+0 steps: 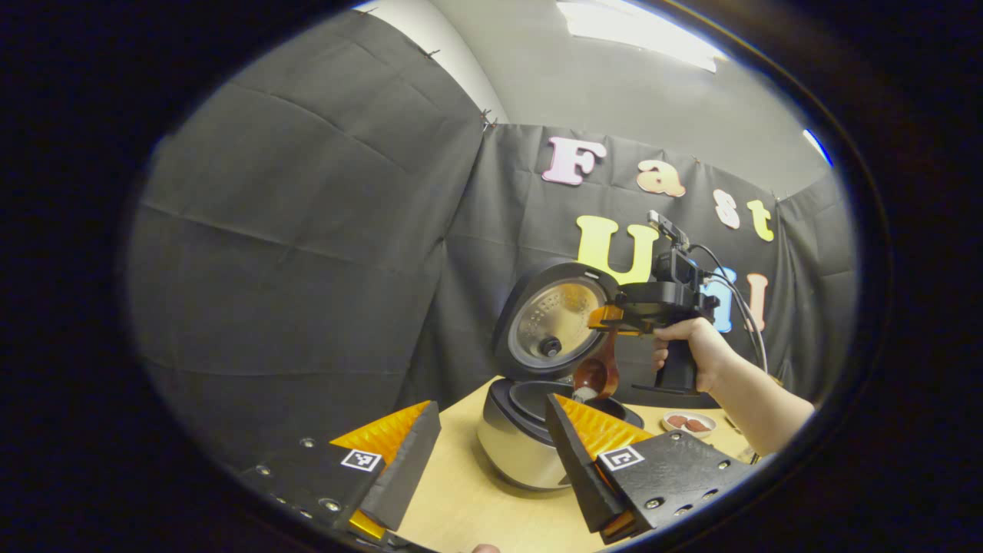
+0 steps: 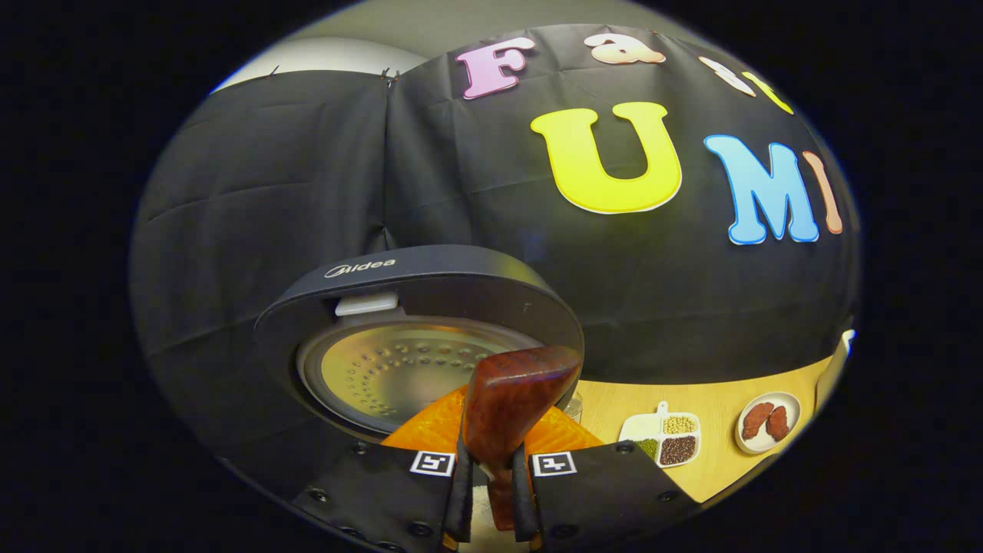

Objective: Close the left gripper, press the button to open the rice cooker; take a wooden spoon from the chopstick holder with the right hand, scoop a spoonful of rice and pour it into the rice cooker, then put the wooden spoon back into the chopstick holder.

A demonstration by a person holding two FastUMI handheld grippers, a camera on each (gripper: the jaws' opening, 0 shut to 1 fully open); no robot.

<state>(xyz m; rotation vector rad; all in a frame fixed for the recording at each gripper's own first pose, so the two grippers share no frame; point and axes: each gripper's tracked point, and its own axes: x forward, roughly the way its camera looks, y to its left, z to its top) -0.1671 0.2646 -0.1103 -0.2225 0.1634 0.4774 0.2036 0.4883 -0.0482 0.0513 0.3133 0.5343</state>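
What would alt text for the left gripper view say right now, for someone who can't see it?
The right tongs, held by a hand, grip a wooden spoon tipped bowl-down over the open rice cooker, with rice spilling from it into the pot. The cooker's lid stands raised, and the left tongs hang open in the foreground above the wooden table.

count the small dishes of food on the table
2. A divided dish with beans or grains in its compartments lies right of the rice cooker; a round saucer with reddish pieces lies beside it, farther right. Others may be hidden behind the cooker.
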